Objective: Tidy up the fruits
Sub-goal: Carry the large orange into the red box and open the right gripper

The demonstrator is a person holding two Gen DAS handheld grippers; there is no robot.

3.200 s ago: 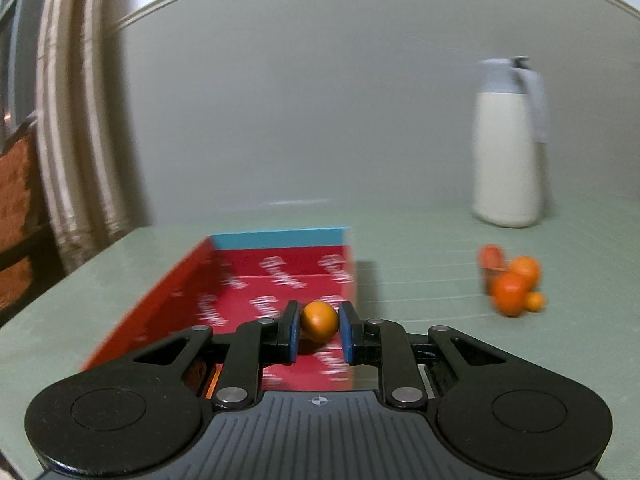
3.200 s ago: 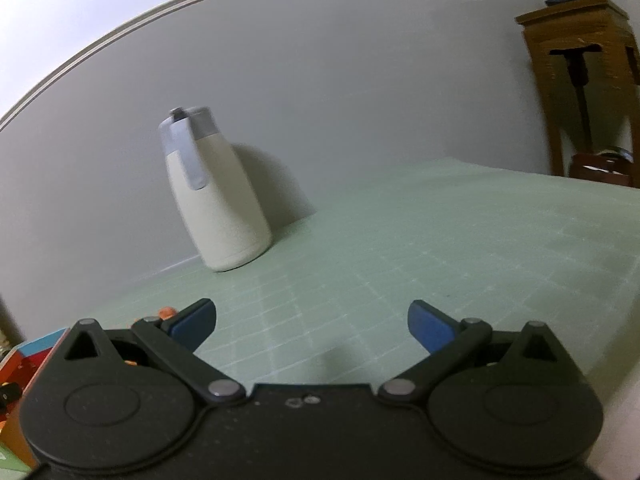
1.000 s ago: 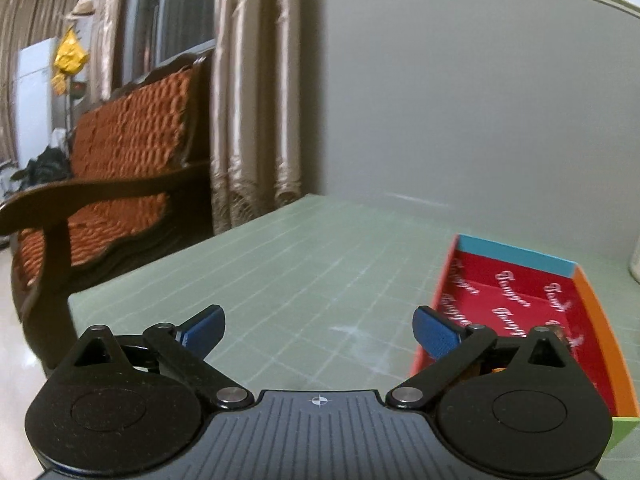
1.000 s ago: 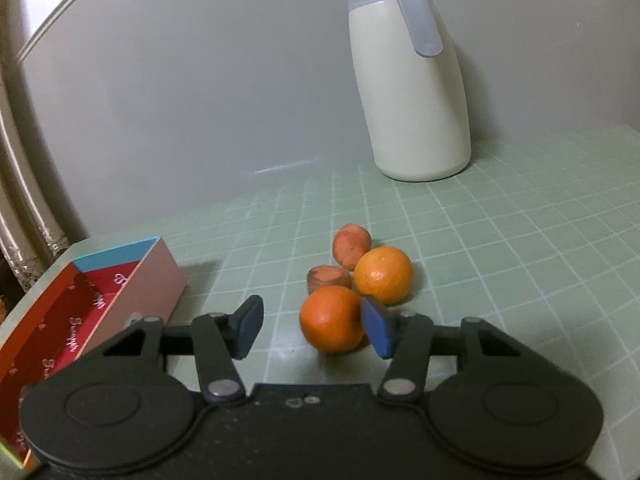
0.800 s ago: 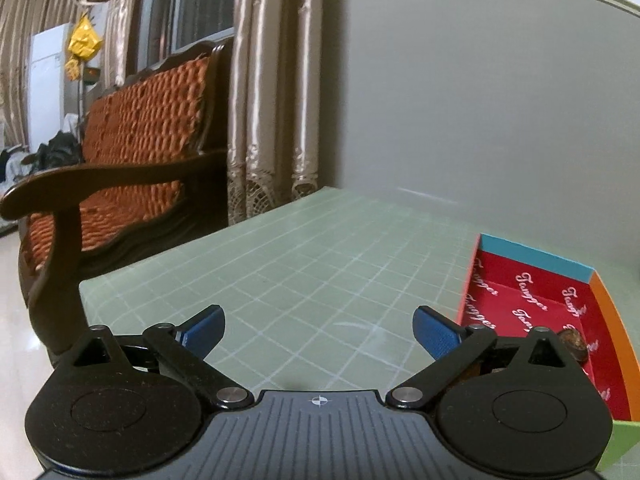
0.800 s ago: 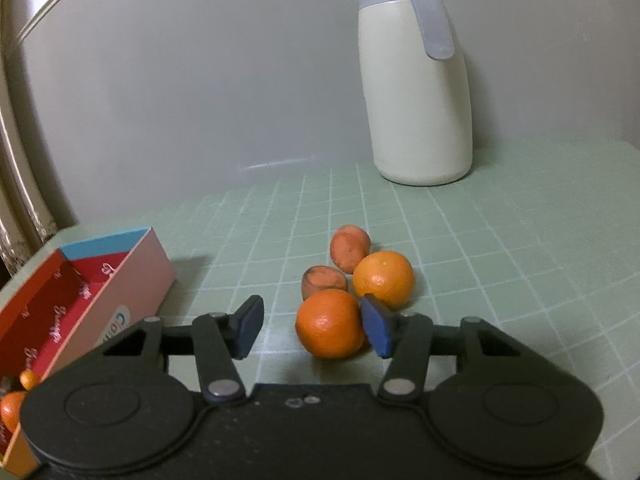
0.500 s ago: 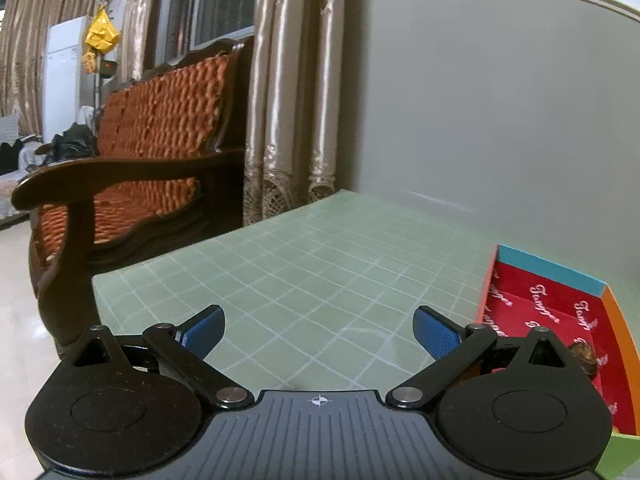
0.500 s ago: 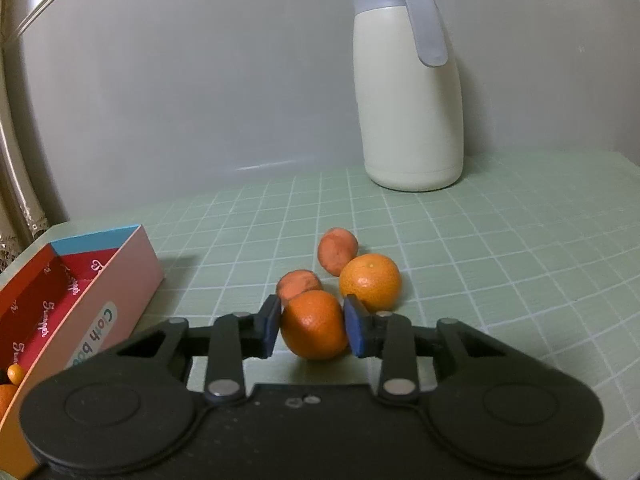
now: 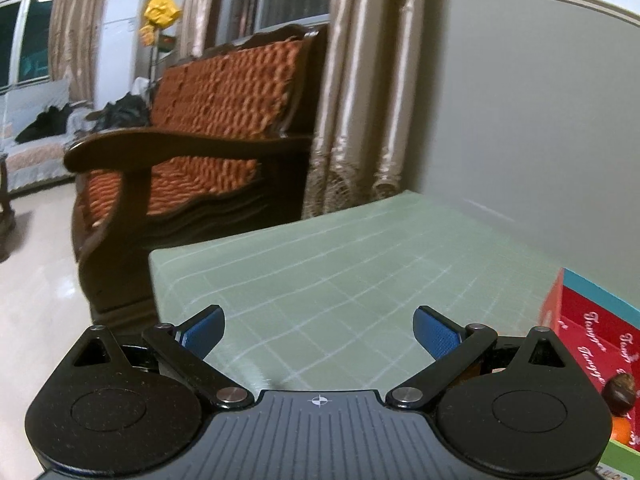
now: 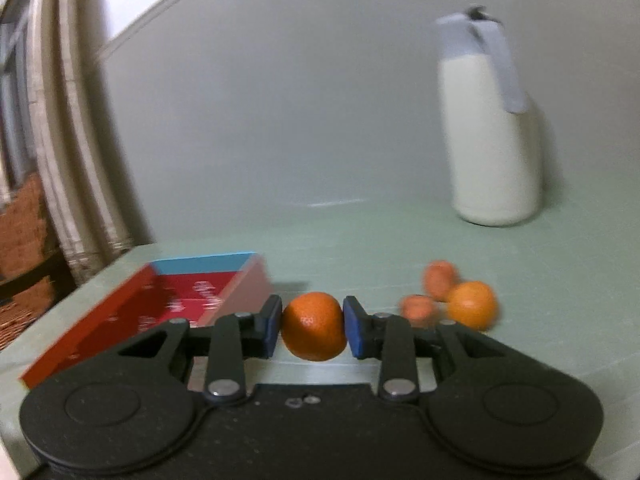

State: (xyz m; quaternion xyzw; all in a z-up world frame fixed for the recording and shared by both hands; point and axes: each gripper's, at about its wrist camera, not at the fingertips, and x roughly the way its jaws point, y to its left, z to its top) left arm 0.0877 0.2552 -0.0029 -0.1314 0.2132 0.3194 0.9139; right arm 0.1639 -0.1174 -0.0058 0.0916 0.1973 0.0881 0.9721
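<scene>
Jaws of right gripper [image 10: 313,326] tight on orange [image 10: 313,326], left gripper [image 9: 319,332] spread empty, loose fruit [image 10: 452,300] blurred.

Right claw [image 10: 313,330] closed on the front mandarin [image 10: 313,326] and lifted it clear of the remaining three, now swung toward red box [image 10: 132,312]. Left claw [image 9: 319,334], emptied, turned leftward off the box.

Four fruits [image 10: 313,326], one box [image 10: 120,312], one jug [image 10: 494,148]

My left tool [image 9: 319,332]: matte black body, two round discs, ribbed grey centre plate with a crosshair mark, silver pivot screws, blue pads [image 9: 436,337]. My right tool [image 10: 313,325]: same build, speckled black plate, two small central screws.
</scene>
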